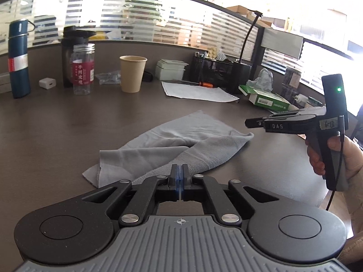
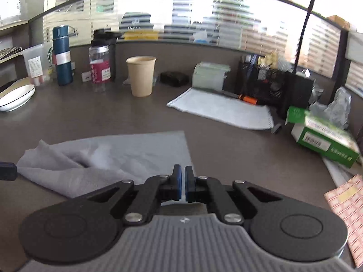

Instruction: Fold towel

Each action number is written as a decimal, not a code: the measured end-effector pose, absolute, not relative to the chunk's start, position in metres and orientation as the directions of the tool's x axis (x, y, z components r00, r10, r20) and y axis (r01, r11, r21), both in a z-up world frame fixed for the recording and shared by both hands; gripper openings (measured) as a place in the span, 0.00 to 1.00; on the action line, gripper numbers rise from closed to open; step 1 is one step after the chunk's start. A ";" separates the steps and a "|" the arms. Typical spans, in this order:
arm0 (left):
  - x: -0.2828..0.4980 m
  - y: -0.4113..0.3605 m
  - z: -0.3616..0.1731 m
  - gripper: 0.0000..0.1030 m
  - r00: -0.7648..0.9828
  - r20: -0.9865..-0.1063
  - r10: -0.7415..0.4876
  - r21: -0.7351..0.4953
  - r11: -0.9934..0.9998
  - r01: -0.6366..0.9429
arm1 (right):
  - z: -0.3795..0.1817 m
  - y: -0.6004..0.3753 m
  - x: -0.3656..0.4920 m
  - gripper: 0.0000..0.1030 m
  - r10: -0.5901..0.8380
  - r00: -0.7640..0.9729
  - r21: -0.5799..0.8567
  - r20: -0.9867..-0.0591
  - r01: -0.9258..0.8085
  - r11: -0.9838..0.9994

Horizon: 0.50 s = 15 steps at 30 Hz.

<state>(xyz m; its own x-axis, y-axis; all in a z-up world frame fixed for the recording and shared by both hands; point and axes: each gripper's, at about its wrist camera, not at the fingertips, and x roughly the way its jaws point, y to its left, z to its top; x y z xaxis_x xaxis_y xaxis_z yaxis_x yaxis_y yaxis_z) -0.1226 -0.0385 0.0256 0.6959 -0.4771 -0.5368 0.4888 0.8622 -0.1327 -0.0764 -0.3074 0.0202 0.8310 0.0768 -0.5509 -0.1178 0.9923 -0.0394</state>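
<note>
Left gripper (image 1: 180, 170), nearest: blue pads almost together, only a hairline slit showing, nothing pinched. Tips hover over the near edge of the towel (image 1: 172, 145).

Right gripper (image 2: 182, 172): pads a narrow gap apart, empty, poised above the towel's near right part. Seen from the left camera it sits above the desk to the towel's right, held pistol-style in a hand (image 1: 335, 156), green light on its upright.

Towel: grey, loosely rumpled on the dark brown desk (image 1: 56, 136), one band of cloth thrown diagonally across the rest, far corner lying flat.

Beyond it, well apart: white perforated sheet (image 1: 199, 91) flat on the desk, orange-handled tool (image 2: 248, 99) at its far edge. Green tissue box (image 2: 322, 138) off to the right.

Back row along the partition: paper cup (image 1: 132, 73), clear jar with red label (image 1: 82, 69), dark bottle (image 1: 70, 52) behind it, blue flask (image 1: 19, 59), white charger (image 1: 47, 83), black mesh organiser (image 1: 211, 70).
</note>
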 end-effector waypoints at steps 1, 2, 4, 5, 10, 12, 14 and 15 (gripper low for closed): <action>-0.120 -0.041 0.023 0.25 0.705 -0.539 -0.460 -0.122 0.871 0.476 | 0.019 -0.305 -0.074 0.29 0.082 0.827 -0.033 -0.556 -0.121 0.992; -0.119 -0.041 0.022 0.26 0.706 -0.541 -0.457 -0.124 0.874 0.471 | 0.018 -0.303 -0.074 0.33 0.091 0.825 -0.030 -0.557 -0.130 0.991; -0.112 -0.043 0.018 0.26 0.707 -0.545 -0.450 -0.125 0.878 0.462 | 0.015 -0.297 -0.070 0.36 0.110 0.821 -0.029 -0.561 -0.151 0.988; -0.110 -0.043 0.017 0.26 0.709 -0.548 -0.443 -0.122 0.882 0.456 | 0.015 -0.295 -0.069 0.36 0.106 0.820 -0.035 -0.563 -0.152 0.988; -0.095 -0.048 0.006 0.26 0.695 -0.579 -0.426 -0.121 0.888 0.444 | 0.007 -0.297 -0.055 0.36 0.064 0.806 -0.053 -0.588 -0.117 0.992; -0.092 -0.049 0.001 0.26 0.684 -0.595 -0.422 -0.124 0.889 0.440 | 0.004 -0.300 -0.053 0.36 0.065 0.799 -0.048 -0.598 -0.117 0.992; -0.092 -0.049 0.000 0.26 0.685 -0.595 -0.420 -0.120 0.889 0.441 | -0.001 -0.301 -0.053 0.29 0.067 0.792 -0.048 -0.606 -0.120 0.992; -0.093 -0.049 -0.001 0.26 0.686 -0.595 -0.418 -0.117 0.890 0.441 | -0.003 -0.301 -0.053 0.25 0.070 0.794 -0.048 -0.604 -0.124 0.991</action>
<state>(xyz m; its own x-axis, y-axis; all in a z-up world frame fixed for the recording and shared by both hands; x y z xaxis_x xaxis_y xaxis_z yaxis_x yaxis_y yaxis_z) -0.0926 -0.0490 -0.0006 0.6863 -0.4181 -0.5951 0.4411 0.8899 -0.1166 -0.0534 -0.3011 -0.0028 0.7937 0.0703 -0.6043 -0.1242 0.9911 -0.0478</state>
